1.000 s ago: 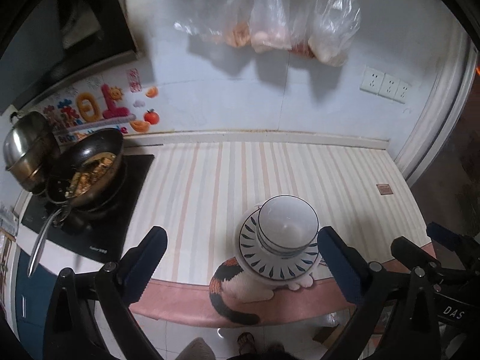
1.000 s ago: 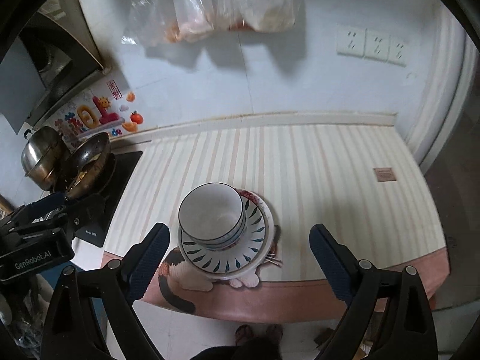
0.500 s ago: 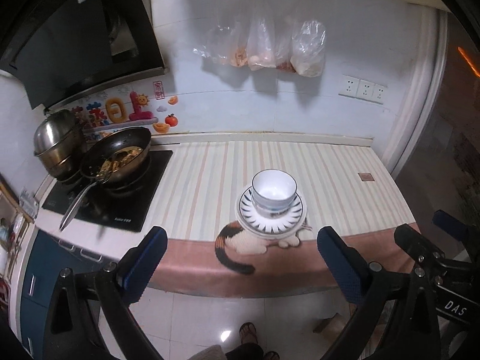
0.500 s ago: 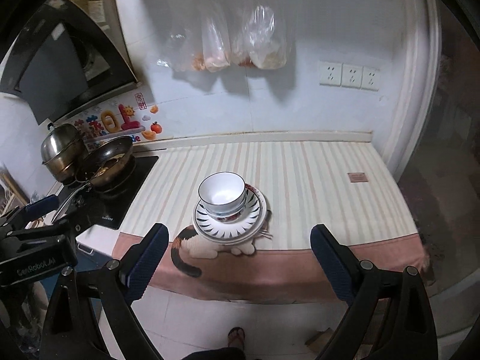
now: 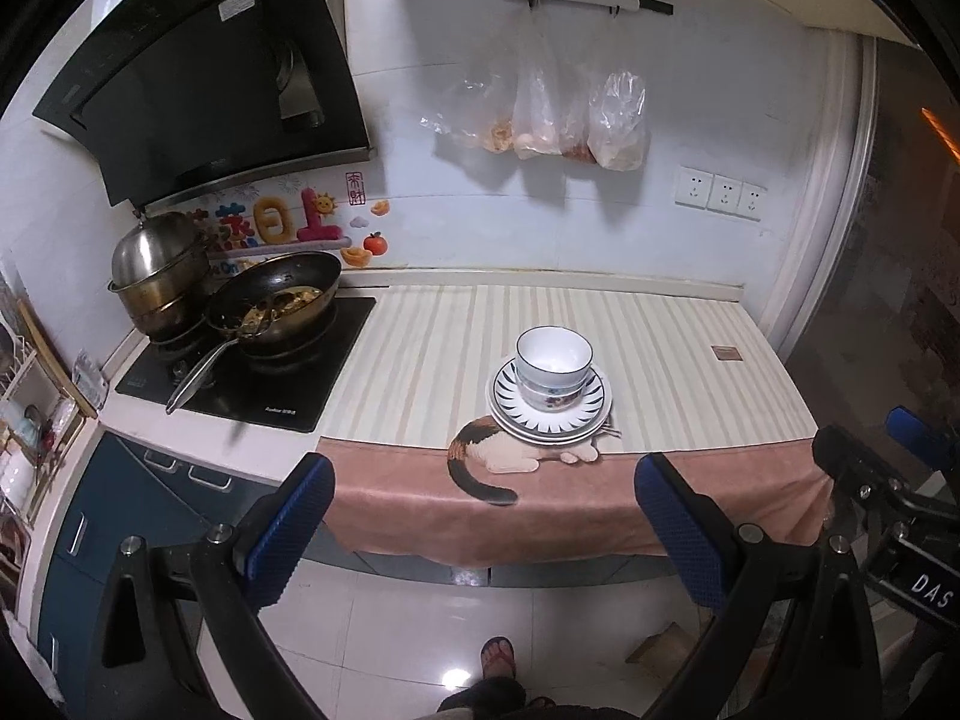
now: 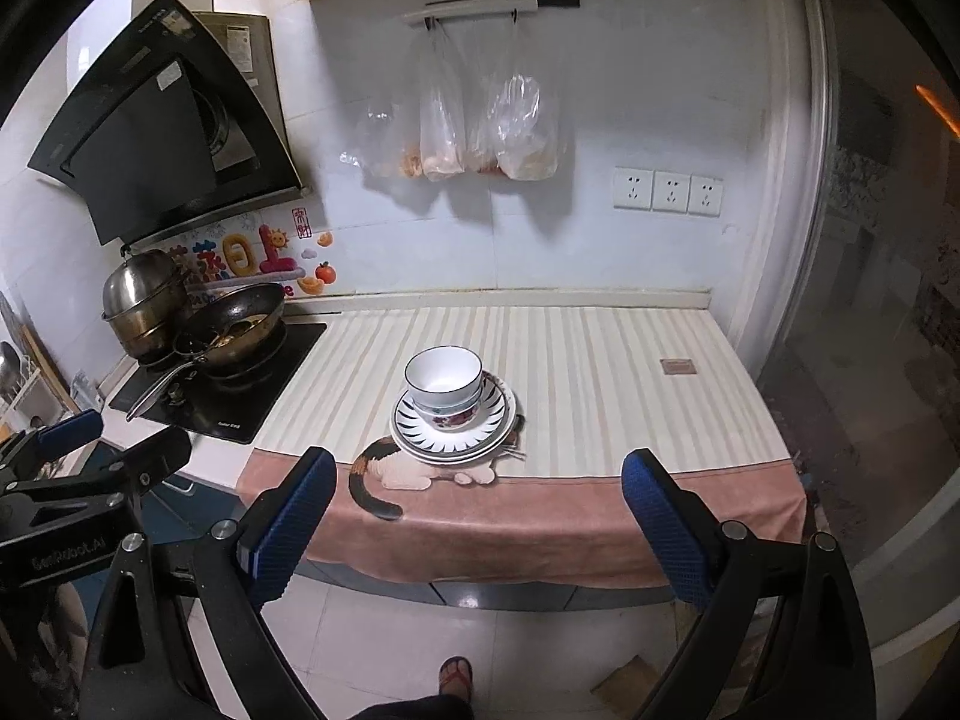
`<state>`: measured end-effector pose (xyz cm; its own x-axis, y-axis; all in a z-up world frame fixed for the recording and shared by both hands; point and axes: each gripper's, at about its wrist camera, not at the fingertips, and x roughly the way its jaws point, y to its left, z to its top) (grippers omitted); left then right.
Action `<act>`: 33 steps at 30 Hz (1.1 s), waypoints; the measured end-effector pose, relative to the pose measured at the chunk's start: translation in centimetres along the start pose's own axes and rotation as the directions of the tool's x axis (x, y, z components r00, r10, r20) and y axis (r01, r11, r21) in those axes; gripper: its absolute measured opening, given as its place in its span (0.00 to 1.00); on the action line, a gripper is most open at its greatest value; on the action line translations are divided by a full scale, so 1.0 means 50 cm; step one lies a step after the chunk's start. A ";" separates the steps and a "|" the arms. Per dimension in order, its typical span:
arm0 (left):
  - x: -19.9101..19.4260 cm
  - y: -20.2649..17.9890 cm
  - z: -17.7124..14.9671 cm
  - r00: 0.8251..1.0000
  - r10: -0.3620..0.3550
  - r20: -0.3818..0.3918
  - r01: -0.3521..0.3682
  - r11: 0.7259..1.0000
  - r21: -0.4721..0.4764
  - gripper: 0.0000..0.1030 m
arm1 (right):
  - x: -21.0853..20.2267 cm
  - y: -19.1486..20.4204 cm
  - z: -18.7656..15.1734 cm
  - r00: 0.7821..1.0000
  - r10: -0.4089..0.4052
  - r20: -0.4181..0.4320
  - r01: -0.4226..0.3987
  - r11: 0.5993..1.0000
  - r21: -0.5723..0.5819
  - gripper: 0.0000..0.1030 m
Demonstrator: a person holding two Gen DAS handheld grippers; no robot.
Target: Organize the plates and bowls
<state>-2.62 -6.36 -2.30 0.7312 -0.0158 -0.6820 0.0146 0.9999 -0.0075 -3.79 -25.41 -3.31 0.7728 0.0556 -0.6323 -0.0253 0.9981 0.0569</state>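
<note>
Both grippers pulled way back, jaws wide apart, holding nothing. Bowls [image 5: 553, 360] sit stacked on plates [image 5: 549, 405] at 12 o'clock on the counter [image 5: 690, 372]; only the right view shows the left gripper [image 6: 90, 456].

The cat print [image 5: 503, 457] on the pink-edged cloth [image 5: 570, 516] is partly covered by the stacked plates [image 5: 551, 409], so its head stays hidden. The number of plates in that stack is unclear. At the lower right of the left wrist view, a label [image 5: 931, 585] is cut off after "DAS". The contents of the hanging plastic bags [image 6: 480, 132] are too blurred to identify.
</note>
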 end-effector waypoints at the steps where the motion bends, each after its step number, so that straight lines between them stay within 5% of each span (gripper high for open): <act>1: -0.003 0.000 -0.003 1.000 0.001 0.000 -0.001 1.000 -0.002 1.00 | -0.004 -0.001 0.000 1.000 0.003 0.001 -0.003 1.000 0.002 0.95; 33: -0.039 0.012 -0.023 1.000 0.012 0.020 -0.012 1.000 -0.020 1.00 | -0.019 -0.004 0.003 1.000 -0.006 -0.002 0.006 1.000 -0.022 0.96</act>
<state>-4.84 -5.70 -1.80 0.7447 -0.0039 -0.6674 -0.0075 0.9999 -0.0142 -4.42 -25.68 -2.62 0.7715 0.0493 -0.6344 -0.0341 0.9988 0.0361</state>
